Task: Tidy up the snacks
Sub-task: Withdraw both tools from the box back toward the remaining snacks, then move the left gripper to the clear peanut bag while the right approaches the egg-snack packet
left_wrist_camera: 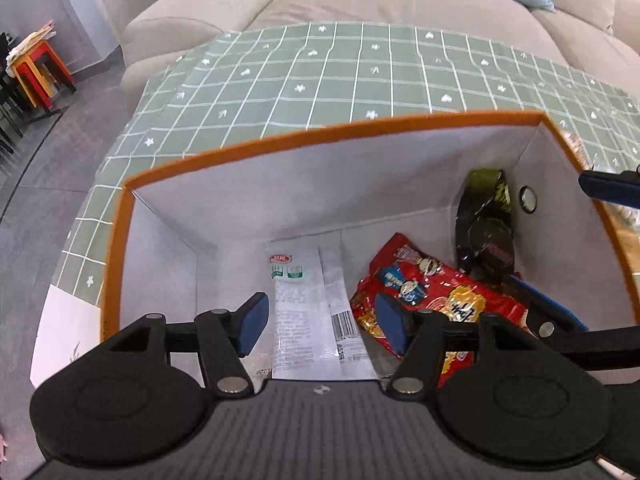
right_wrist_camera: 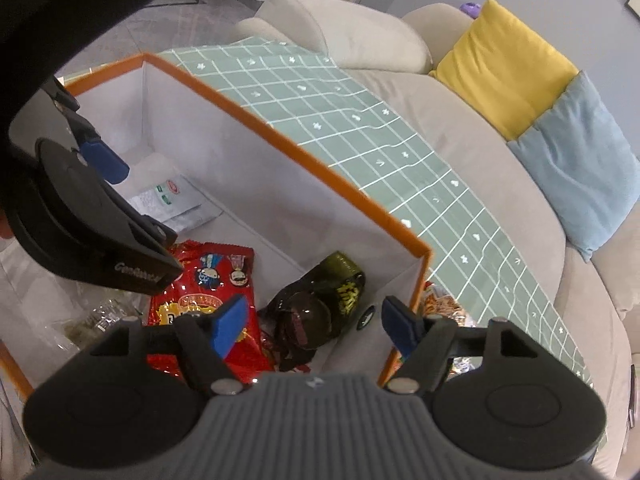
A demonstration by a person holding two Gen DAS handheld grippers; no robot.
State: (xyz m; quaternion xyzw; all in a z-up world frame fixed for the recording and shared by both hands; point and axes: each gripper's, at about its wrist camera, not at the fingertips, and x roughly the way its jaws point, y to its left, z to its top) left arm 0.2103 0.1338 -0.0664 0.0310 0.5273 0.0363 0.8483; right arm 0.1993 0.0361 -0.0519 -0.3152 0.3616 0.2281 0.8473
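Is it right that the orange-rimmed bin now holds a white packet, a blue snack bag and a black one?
Not quite: the middle bag is red, not blue, as the left wrist view shows. It lies in the orange-rimmed bin between the white packet and the black one.

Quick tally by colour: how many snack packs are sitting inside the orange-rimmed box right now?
White packs: 1
Red packs: 1
Black packs: 1
Total in the box: 3
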